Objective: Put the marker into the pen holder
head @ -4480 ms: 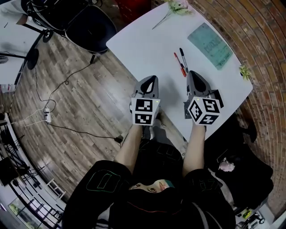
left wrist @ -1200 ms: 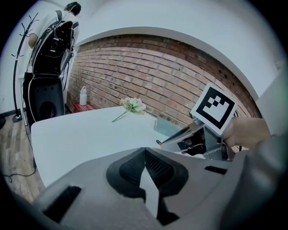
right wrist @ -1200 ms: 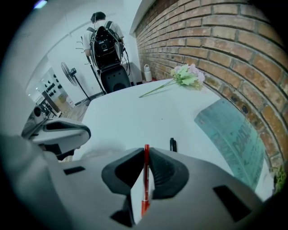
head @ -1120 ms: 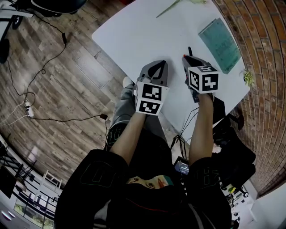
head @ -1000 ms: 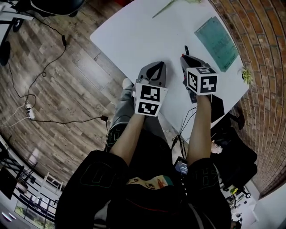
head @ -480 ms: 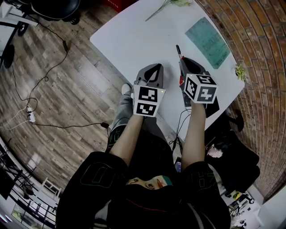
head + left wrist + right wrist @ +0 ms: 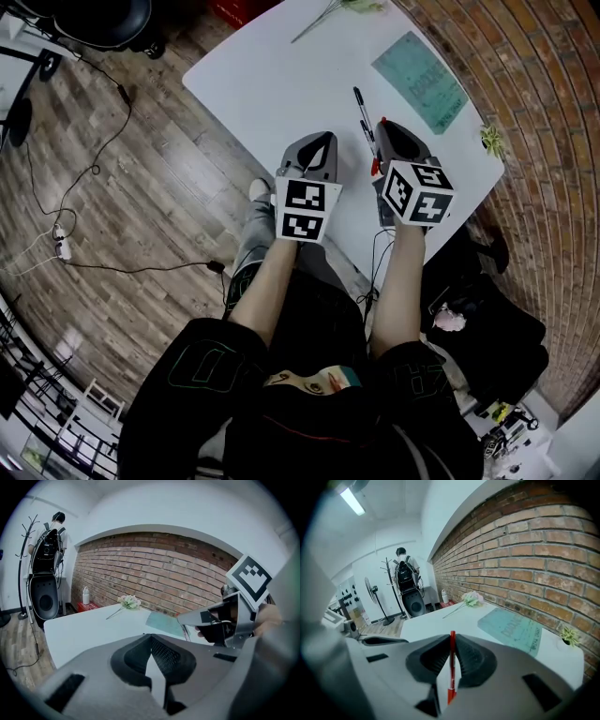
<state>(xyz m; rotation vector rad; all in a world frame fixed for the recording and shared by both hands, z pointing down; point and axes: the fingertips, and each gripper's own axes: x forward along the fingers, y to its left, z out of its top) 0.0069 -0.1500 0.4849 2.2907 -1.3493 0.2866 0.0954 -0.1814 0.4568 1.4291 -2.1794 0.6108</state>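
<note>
Red marker (image 7: 376,165) raised off worktop (image 7: 272,75) since earlier frames, black marker (image 7: 359,108) lying just beyond right tongs (image 7: 384,133), left tongs (image 7: 317,145) alongside, left gripper view: tongs closed together, nothing between, right gripper view: tongs clamped on red marker.

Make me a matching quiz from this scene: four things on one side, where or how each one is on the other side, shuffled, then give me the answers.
Things:
1. red marker
2. black marker
3. flower
4. left tool

Place or state:
A. shut on nothing
B. at the far end of the table
C. clamped in the right tool
D. flat on the table just ahead of the right tool

Pairs: 1-C, 2-D, 3-B, 4-A
</note>
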